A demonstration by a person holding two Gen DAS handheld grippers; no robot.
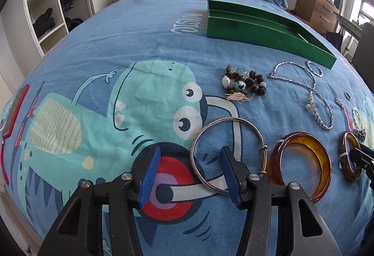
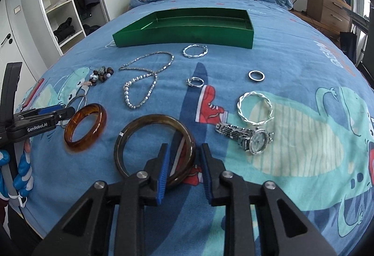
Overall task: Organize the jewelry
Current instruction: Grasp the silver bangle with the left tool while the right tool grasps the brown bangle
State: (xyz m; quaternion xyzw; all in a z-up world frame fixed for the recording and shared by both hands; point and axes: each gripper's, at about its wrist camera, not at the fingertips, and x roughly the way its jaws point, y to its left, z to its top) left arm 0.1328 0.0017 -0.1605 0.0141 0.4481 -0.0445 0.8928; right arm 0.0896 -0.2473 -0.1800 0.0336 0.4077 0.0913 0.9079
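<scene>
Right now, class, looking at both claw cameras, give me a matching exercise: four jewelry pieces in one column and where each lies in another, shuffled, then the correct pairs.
Column 1
1. thin silver bangle
2. dark brown bangle
3. wristwatch
4. amber bangle

Column 2
A. beside the twisted silver bracelet
B. its rim between the open right claw fingers
C. lying between the two other bangles
D. its rim between the open left claw fingers

Pairs: 1-D, 2-B, 3-A, 4-C
</scene>
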